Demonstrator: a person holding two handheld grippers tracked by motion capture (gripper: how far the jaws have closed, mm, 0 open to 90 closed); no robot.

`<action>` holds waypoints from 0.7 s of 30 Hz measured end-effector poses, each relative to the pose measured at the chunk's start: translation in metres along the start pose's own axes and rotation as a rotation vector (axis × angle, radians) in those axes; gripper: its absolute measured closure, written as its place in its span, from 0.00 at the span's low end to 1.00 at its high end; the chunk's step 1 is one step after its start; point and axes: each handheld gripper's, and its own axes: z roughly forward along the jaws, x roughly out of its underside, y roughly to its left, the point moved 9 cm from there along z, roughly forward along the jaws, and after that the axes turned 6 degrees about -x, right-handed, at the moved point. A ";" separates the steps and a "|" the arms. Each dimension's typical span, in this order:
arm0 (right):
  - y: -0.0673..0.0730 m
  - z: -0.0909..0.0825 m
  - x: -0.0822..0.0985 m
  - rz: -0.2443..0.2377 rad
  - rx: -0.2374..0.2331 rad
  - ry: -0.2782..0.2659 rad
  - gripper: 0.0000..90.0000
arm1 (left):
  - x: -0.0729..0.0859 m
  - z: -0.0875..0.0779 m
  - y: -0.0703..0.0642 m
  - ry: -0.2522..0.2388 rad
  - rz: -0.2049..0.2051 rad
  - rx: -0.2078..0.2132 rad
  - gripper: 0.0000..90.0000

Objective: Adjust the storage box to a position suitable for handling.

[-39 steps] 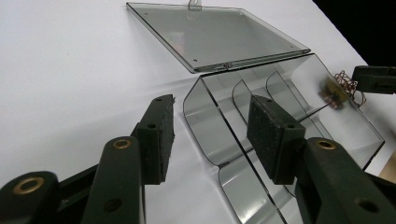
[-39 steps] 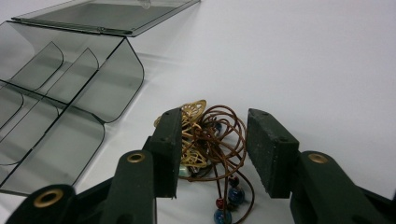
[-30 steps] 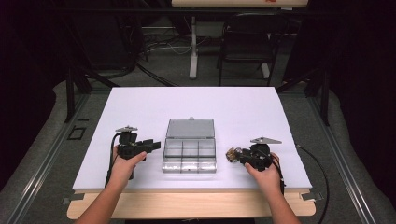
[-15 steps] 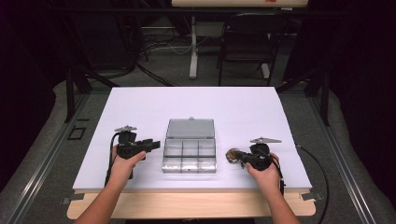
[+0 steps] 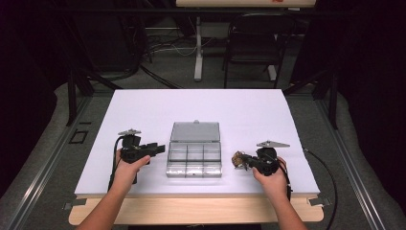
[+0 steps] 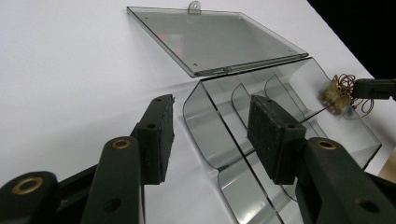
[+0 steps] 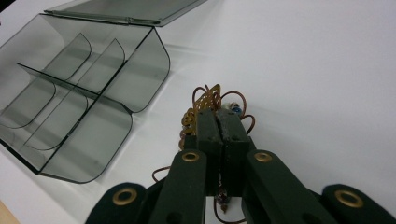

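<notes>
A: Quick check. Your right gripper (image 7: 219, 122) has just been closing and the pads are now pinched on the wire-and-bead jewelry piece (image 7: 205, 100), lower centre of the right gripper view. Copper loops and a blue bead stick out past the tips.

B: Where's the box?

A: Clear compartment box (image 5: 194, 158) at mid-frame in the high view, lid (image 5: 195, 131) flipped back flat on the white table (image 5: 249, 115). The jewelry sits just right of it, on or barely off the table, can't tell which.

B: Left side?

A: Your left gripper (image 6: 210, 133) is spread open, holding nothing, the box's near wall between the pads but not pressed.

B: So how do you do this bit well?

A: My read: lift straight up before travelling so trailing loops don't snag the box wall. Close your left on that wall to steady the box. Aim for a compartment's middle, lower in, then release. The grip looks thin; go slow.
</notes>
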 end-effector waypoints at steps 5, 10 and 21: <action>0.004 -0.003 -0.004 -0.002 -0.011 -0.017 0.99 | -0.001 0.000 -0.003 -0.005 0.007 0.012 0.57; 0.007 -0.004 -0.009 -0.007 -0.006 -0.029 0.99 | -0.002 0.001 -0.002 -0.002 0.008 0.013 0.57; 0.015 -0.011 -0.021 -0.008 -0.026 -0.073 0.99 | -0.003 -0.002 0.002 -0.013 -0.007 0.006 0.57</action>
